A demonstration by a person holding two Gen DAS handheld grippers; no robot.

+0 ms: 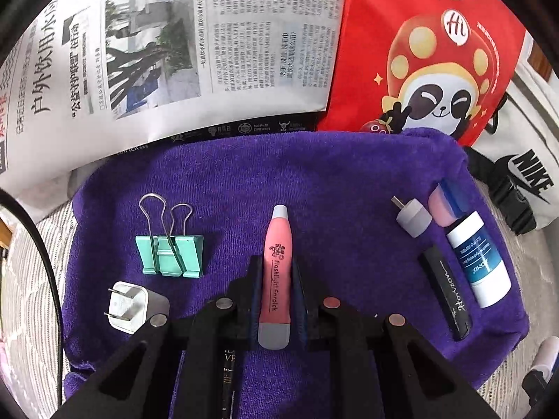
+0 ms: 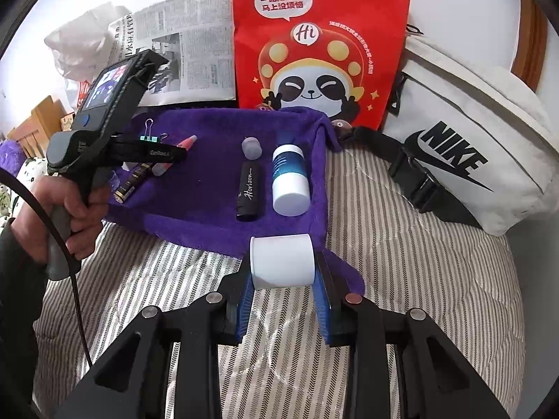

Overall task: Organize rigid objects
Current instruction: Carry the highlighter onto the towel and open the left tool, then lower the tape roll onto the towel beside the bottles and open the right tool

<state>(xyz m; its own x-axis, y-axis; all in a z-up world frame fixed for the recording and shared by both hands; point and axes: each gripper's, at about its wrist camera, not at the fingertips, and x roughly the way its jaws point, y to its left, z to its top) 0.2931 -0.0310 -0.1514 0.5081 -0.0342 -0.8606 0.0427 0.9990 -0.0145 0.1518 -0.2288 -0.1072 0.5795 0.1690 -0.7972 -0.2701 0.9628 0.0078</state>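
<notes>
My left gripper (image 1: 276, 272) is shut on a pink flashlight earpick (image 1: 277, 272) over the purple towel (image 1: 314, 181). On the towel lie a green binder clip (image 1: 171, 253), a white plug adapter (image 1: 134, 305), a grey cap (image 1: 414, 216), a black Horizon stick (image 1: 445, 291), a white and blue bottle (image 1: 480, 262) and a pink and blue eraser (image 1: 447, 204). My right gripper (image 2: 283, 262) is shut on a white cylinder (image 2: 283, 262) at the towel's near edge (image 2: 195, 230). The left gripper (image 2: 160, 153) also shows there, above a black and gold tube (image 2: 131, 183).
A newspaper (image 1: 174, 52) and a red panda bag (image 2: 314, 45) stand behind the towel. A white Nike waist bag (image 2: 464, 153) lies at the right. The striped bedcover (image 2: 419, 279) surrounds the towel. A black cable (image 1: 45, 262) runs along the left.
</notes>
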